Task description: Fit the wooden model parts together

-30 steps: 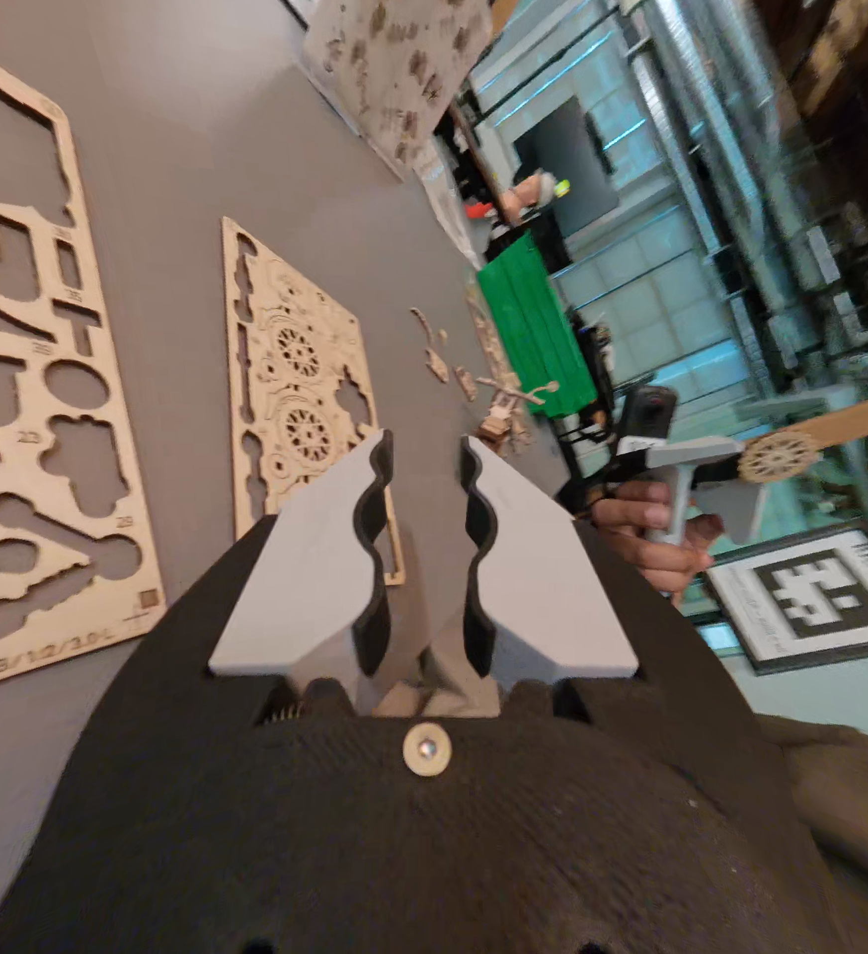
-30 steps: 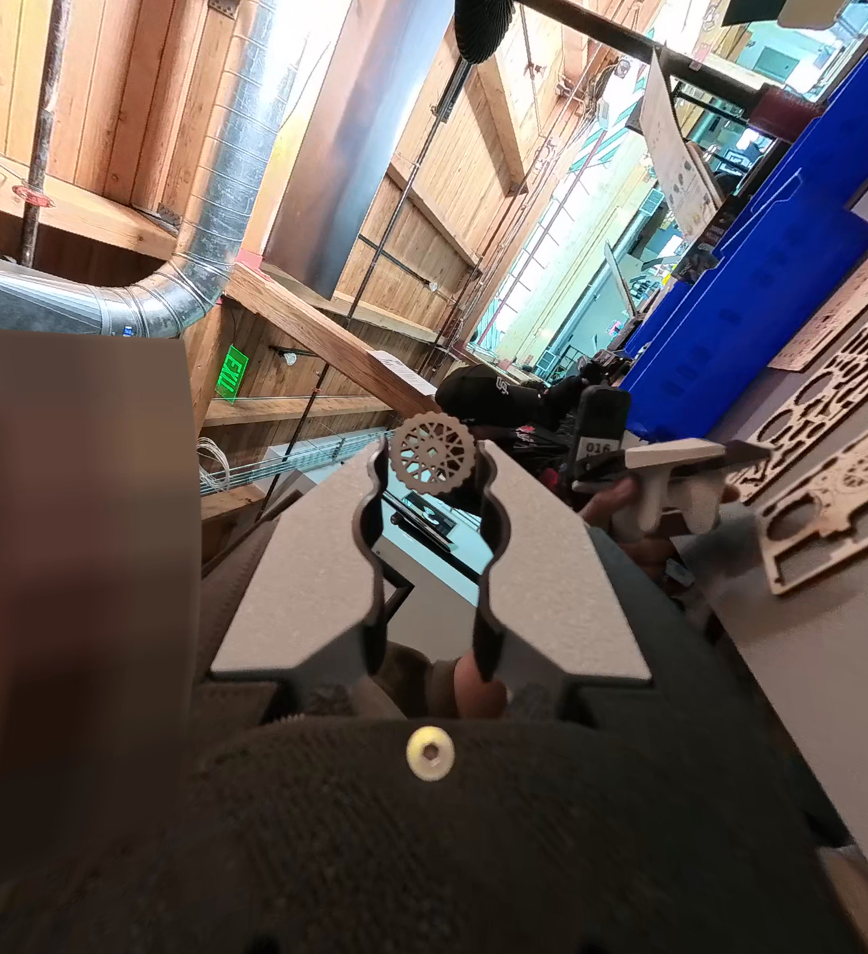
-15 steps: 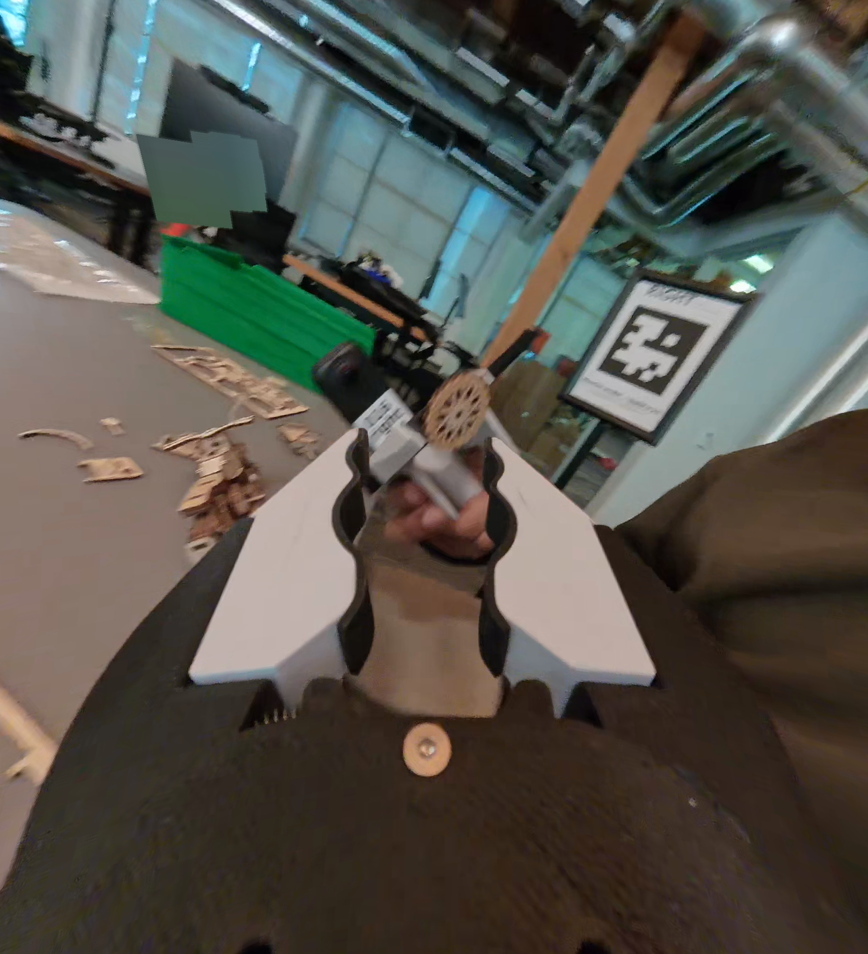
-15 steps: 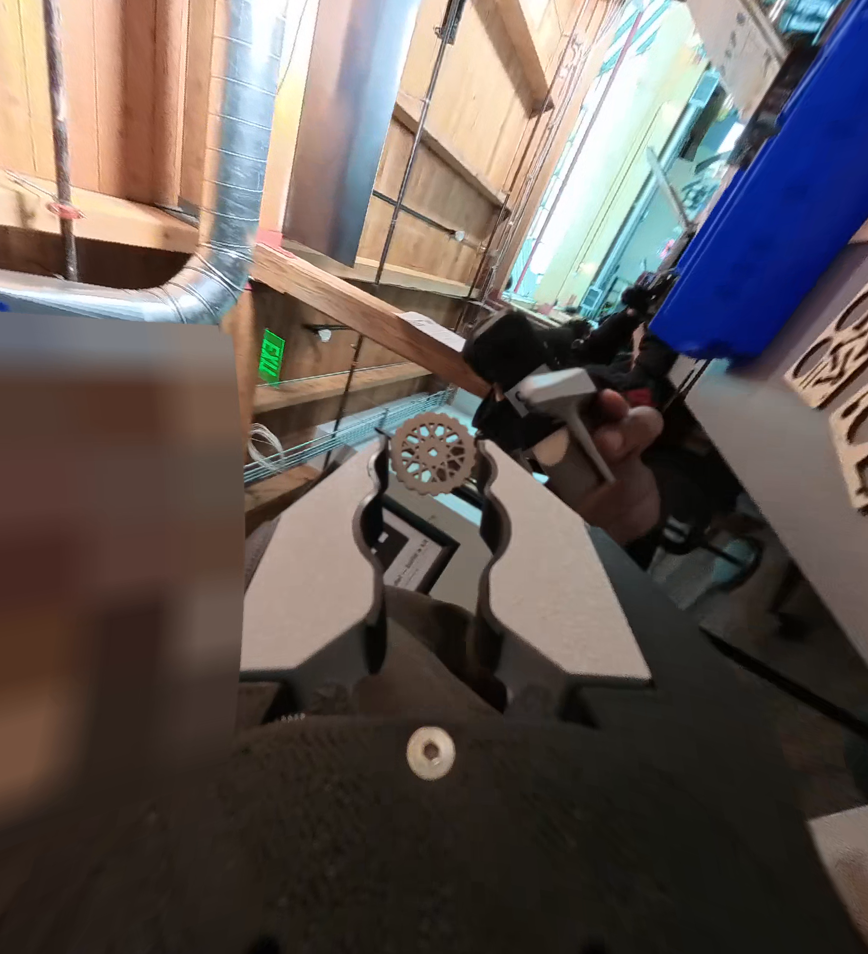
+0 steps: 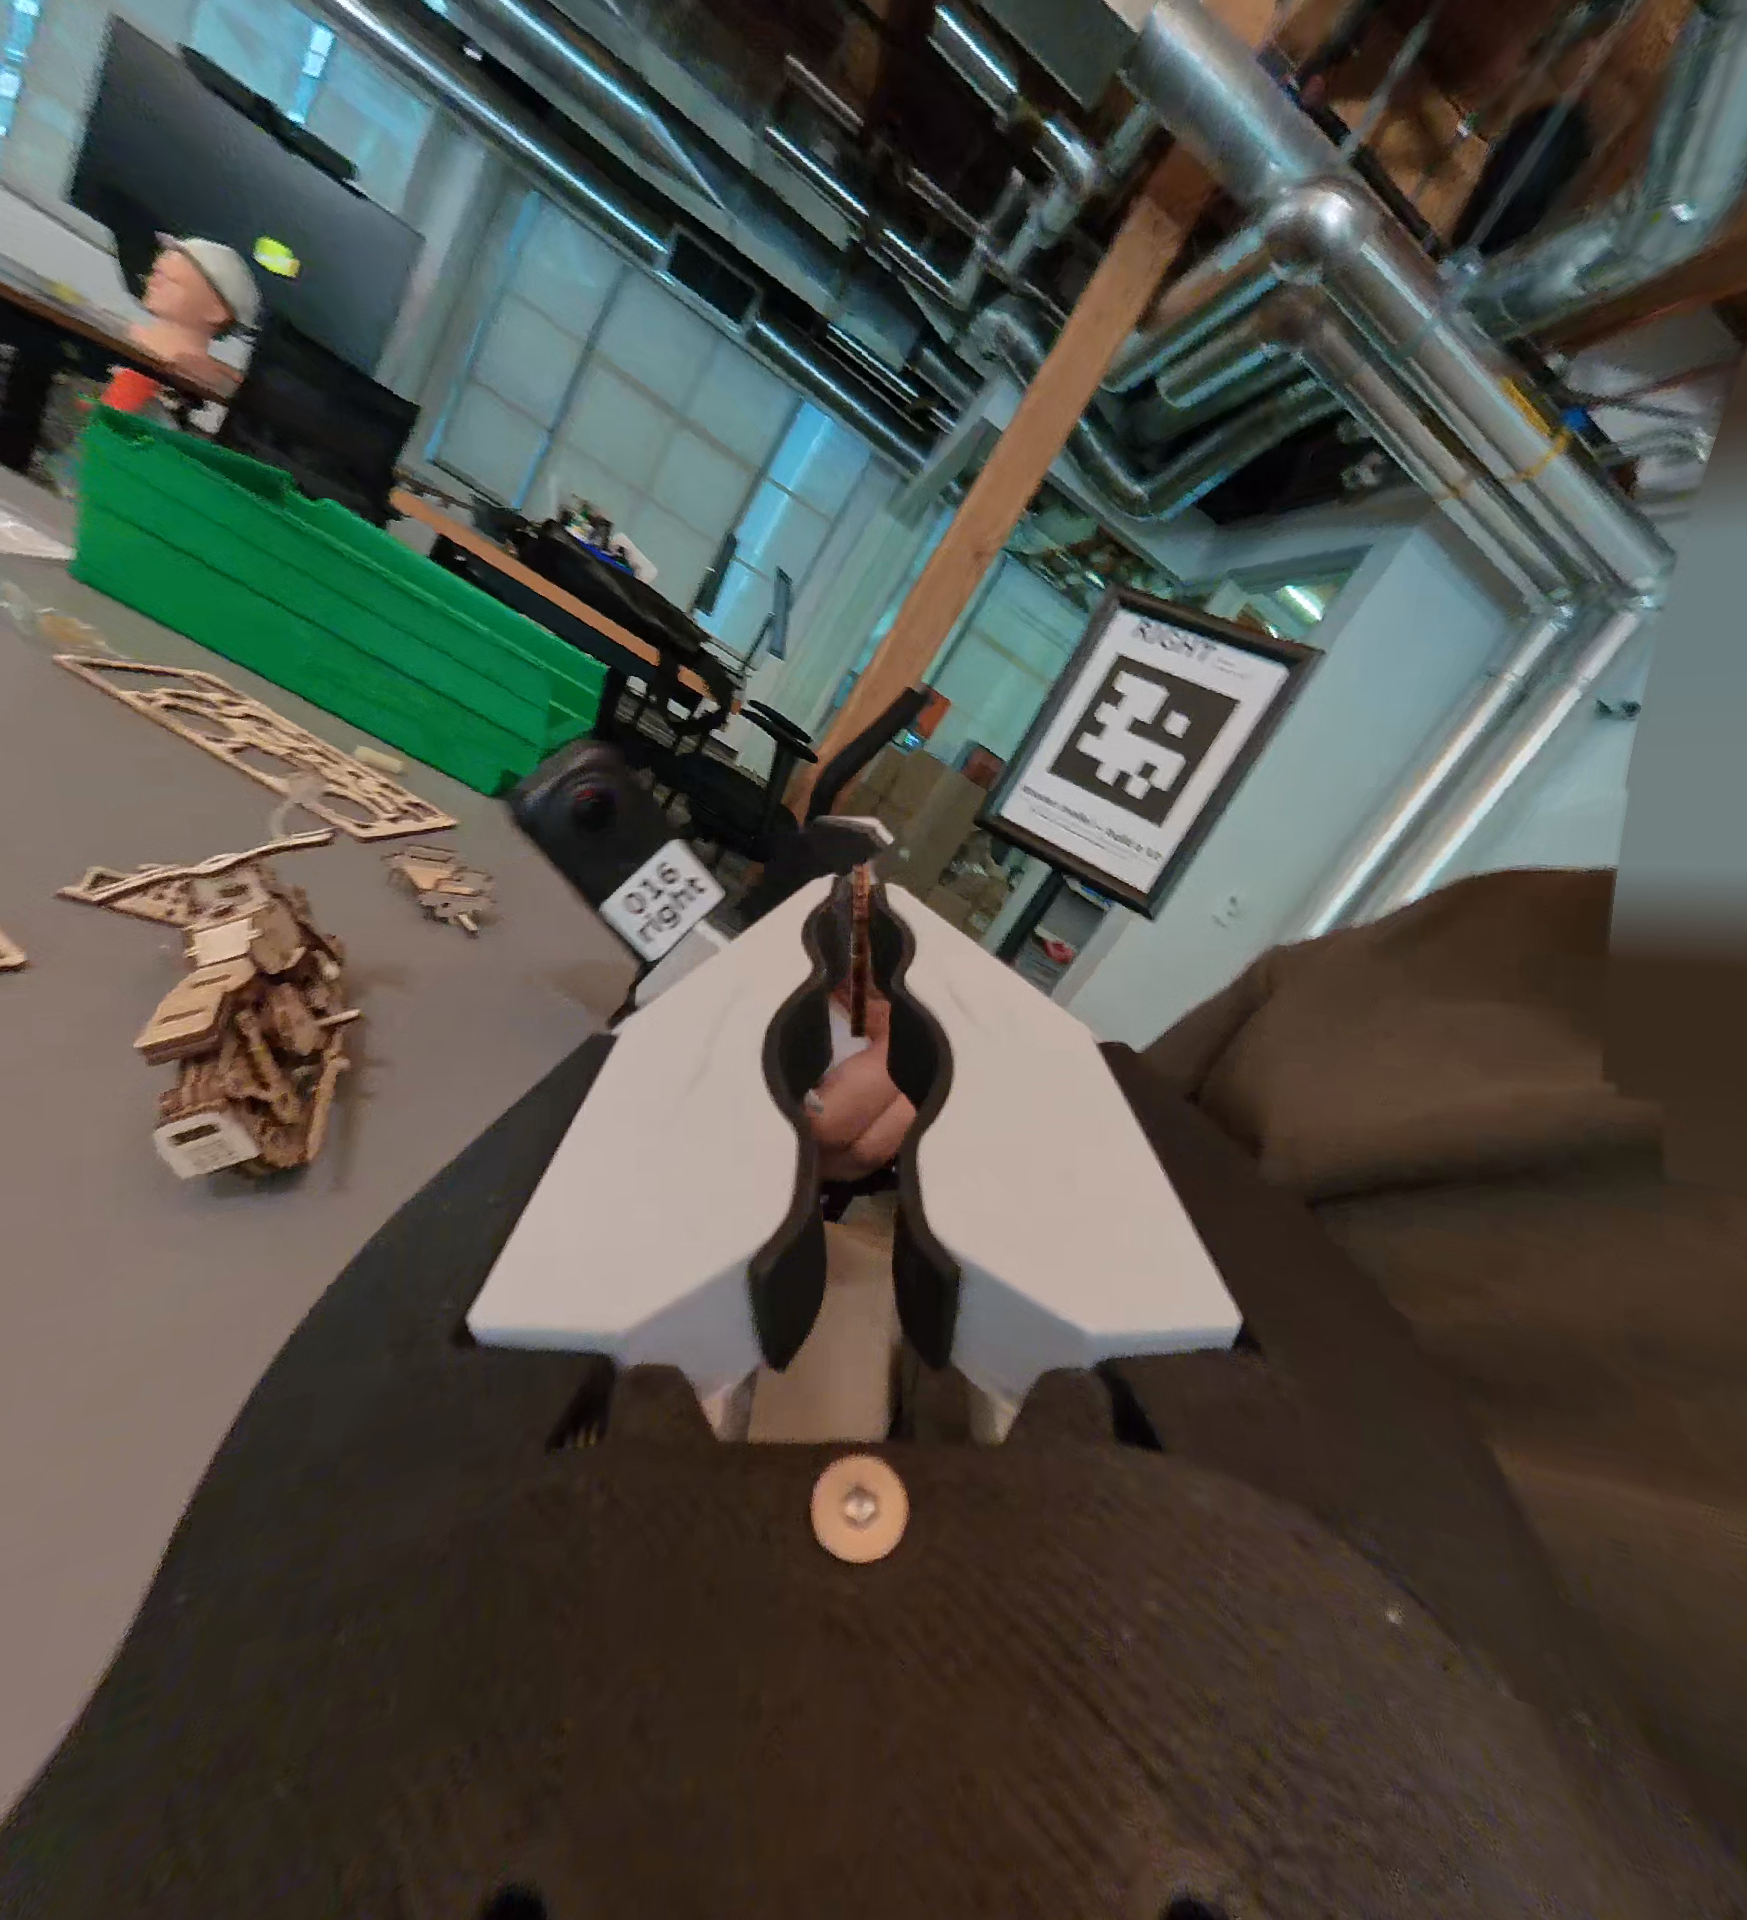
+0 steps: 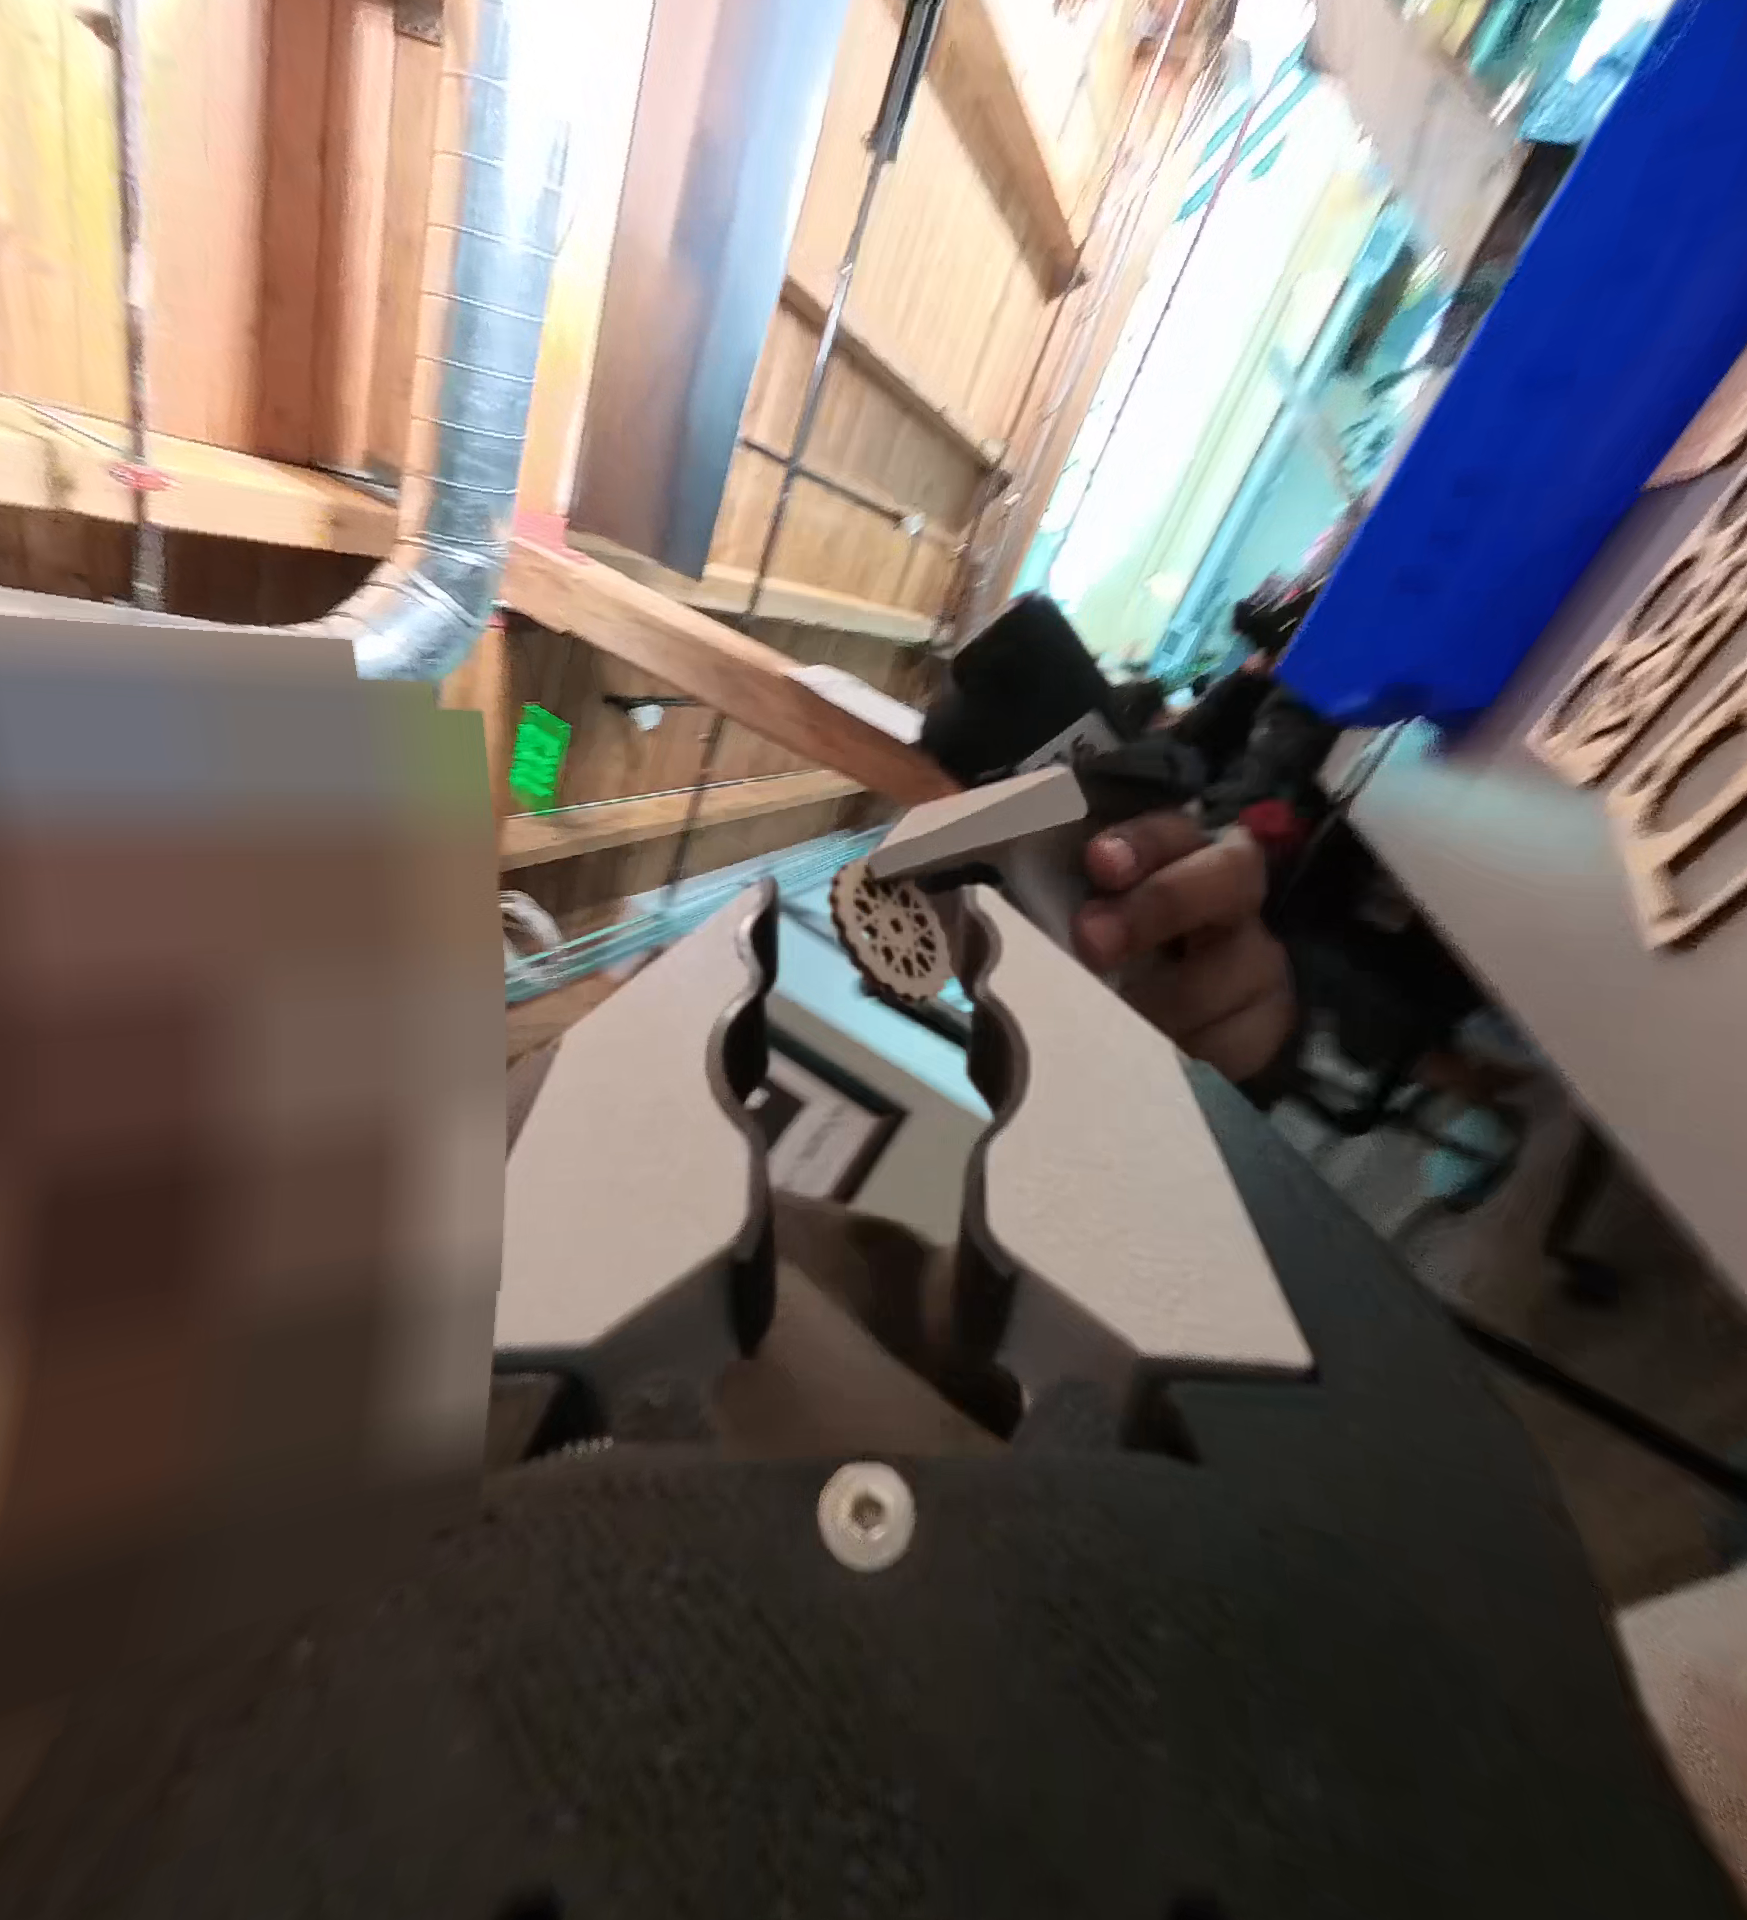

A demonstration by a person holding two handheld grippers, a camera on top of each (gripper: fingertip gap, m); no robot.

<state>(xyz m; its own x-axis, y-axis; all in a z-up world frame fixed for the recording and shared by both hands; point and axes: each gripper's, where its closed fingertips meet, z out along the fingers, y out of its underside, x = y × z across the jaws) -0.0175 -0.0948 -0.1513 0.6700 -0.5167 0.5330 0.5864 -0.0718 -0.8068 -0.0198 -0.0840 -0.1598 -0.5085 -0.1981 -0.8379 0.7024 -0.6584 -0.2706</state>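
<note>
A small round wooden gear (image 6: 890, 940) is held in the air, off the table's edge. In the left wrist view it shows edge-on (image 5: 858, 961) between my left gripper's (image 5: 853, 899) fingertips, which are shut on it. In the right wrist view my left gripper (image 6: 884, 883) comes in from the right and clamps the gear's top. My right gripper (image 6: 869, 914) is open. The gear sits against its right finger and stands apart from its left finger. My right gripper's tip (image 5: 848, 836) shows just beyond the gear, with a hand (image 5: 864, 1112) behind it.
On the grey table (image 5: 69, 1299) lie a pile of loose wooden parts (image 5: 245, 1029) and a punched-out sheet (image 5: 256, 738), with a green bin (image 5: 329, 613) behind. A blue bin (image 6: 1575, 416) and more punched sheets (image 6: 1700, 644) show at the right.
My left gripper swung up from the table to the gear and shut on it. The gear has tilted and come off my right gripper's left finger.
</note>
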